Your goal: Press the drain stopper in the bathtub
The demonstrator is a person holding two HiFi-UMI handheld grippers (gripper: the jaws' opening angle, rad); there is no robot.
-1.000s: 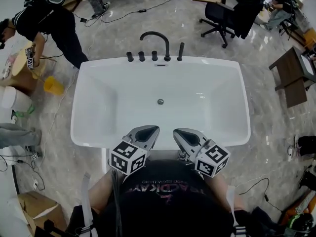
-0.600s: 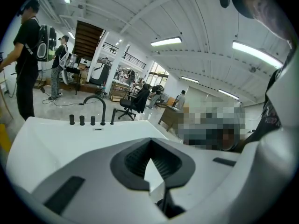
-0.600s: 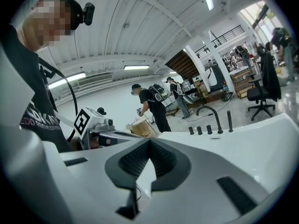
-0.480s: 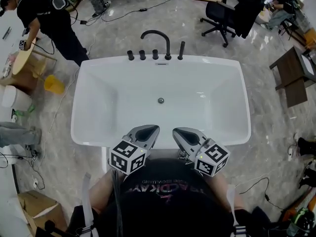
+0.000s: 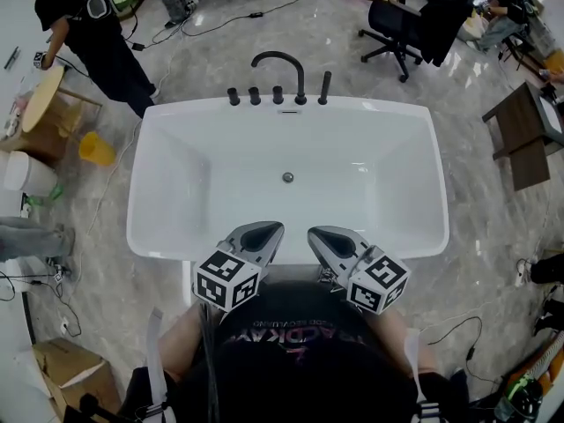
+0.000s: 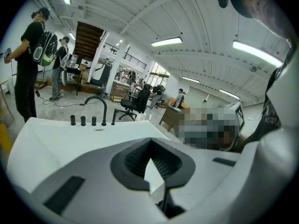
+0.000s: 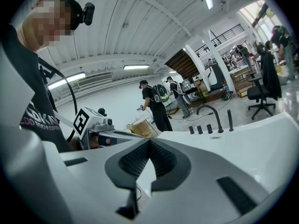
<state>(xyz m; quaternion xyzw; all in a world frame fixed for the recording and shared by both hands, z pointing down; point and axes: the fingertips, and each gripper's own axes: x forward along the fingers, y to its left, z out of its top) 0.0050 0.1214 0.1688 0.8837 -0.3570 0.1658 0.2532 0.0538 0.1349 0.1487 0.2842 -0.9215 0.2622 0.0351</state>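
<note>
The white bathtub [image 5: 159, 236] fills the middle of the head view. Its small round metal drain stopper [image 5: 287, 177] sits in the tub floor near the far wall, below the black arched faucet [image 5: 280, 69] and its row of knobs. Both grippers hover side by side over the near rim, far short of the stopper. My left gripper [image 5: 267, 231] is shut on nothing, and so is my right gripper [image 5: 319, 233]. In the left gripper view the left gripper [image 6: 150, 143] points at the faucet [image 6: 97, 107]. The right gripper [image 7: 149, 143] faces the faucet [image 7: 211, 112] too. The stopper is hidden in both gripper views.
A person in black [image 5: 88, 33] stands at the back left beside a yellow bucket [image 5: 94, 151]. A black office chair [image 5: 397, 29] and a brown table [image 5: 524, 130] stand at the right. Cables run over the marble floor, and a cardboard box [image 5: 66, 373] lies near left.
Both grippers stay almost still over the near rim. The person at the back left has straightened up and shifted. The view has tilted slightly, so the tub sits a little higher.
</note>
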